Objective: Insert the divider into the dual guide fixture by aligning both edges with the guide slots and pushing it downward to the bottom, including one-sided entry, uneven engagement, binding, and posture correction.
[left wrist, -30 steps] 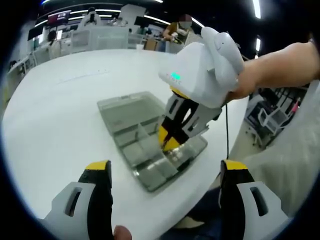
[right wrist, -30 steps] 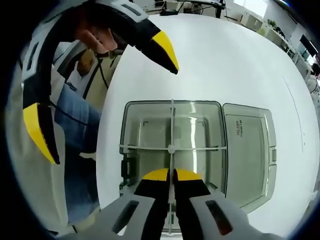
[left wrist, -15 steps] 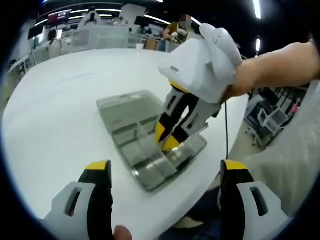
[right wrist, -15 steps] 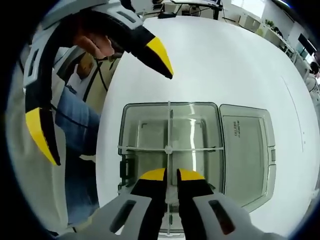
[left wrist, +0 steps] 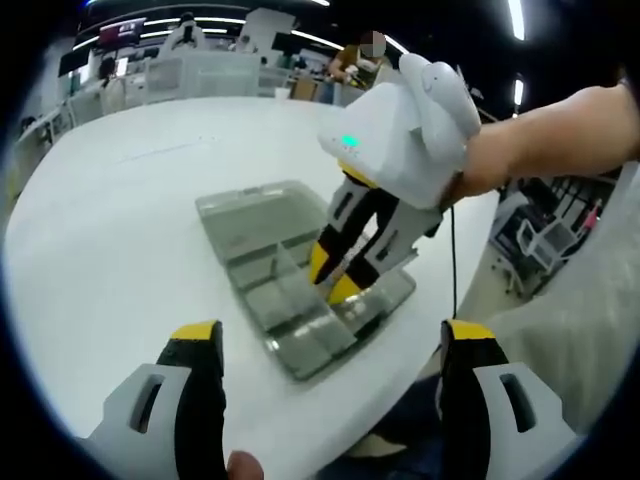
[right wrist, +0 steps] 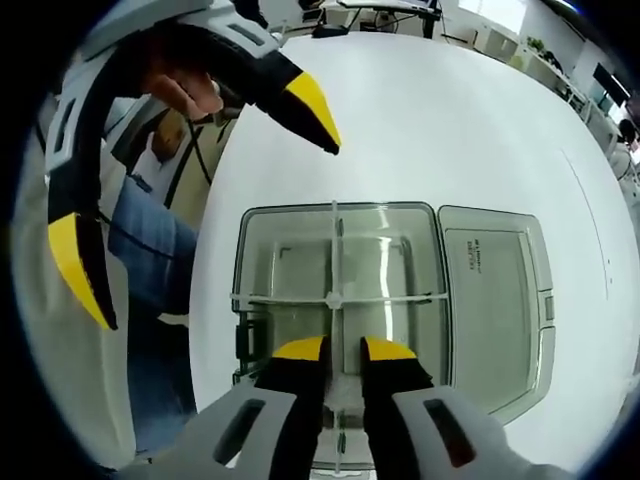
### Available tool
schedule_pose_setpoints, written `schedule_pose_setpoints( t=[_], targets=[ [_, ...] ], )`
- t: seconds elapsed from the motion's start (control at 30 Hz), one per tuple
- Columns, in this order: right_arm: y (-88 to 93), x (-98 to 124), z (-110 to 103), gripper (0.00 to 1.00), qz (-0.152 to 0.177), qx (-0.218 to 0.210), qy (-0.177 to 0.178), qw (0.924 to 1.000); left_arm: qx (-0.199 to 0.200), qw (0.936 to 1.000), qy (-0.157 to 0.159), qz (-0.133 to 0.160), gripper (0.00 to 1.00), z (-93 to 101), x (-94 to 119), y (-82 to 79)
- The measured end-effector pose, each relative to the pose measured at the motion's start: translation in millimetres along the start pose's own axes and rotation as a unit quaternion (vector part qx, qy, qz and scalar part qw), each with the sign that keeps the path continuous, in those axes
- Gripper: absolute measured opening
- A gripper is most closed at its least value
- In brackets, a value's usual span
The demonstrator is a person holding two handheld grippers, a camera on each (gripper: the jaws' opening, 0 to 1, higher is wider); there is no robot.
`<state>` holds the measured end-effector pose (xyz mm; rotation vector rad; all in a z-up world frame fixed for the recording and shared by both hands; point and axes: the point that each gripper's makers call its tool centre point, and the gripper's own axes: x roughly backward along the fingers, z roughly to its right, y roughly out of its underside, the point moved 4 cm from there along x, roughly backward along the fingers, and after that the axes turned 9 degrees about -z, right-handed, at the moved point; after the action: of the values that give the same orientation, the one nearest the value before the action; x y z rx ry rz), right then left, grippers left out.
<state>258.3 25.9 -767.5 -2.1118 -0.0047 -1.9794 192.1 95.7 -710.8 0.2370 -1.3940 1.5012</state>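
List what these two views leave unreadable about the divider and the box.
- Near end of the long divider: right gripper view, behind the right gripper's fingers.
- Whether it is fully seated: left gripper view, the right gripper covers that spot in the clear box.
- Print on the open lid: too small.
- Left gripper: open, holding nothing.

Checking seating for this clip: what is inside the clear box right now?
Inside the clear box, two thin dividers cross, making four compartments that look empty. The right gripper hangs open over the long divider's near end, hiding whether that end is fully seated.
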Motion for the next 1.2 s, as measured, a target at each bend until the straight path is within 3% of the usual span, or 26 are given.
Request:
schedule_pose_setpoints(
  t=[0.47,1.2],
  targets=[
    [-2.2,4.4,0.2,0.13,0.031,-0.042,-0.014,0.9985,-0.002,1.0,0.001,0.0,0.87,0.3,0.6,-0.7],
    [-2.5,8.4,0.5,0.21,0.064,-0.071,-0.011,0.9953,-0.007,0.9999,0.002,-0.009,0.87,0.3,-1.7,0.2]
  ],
)
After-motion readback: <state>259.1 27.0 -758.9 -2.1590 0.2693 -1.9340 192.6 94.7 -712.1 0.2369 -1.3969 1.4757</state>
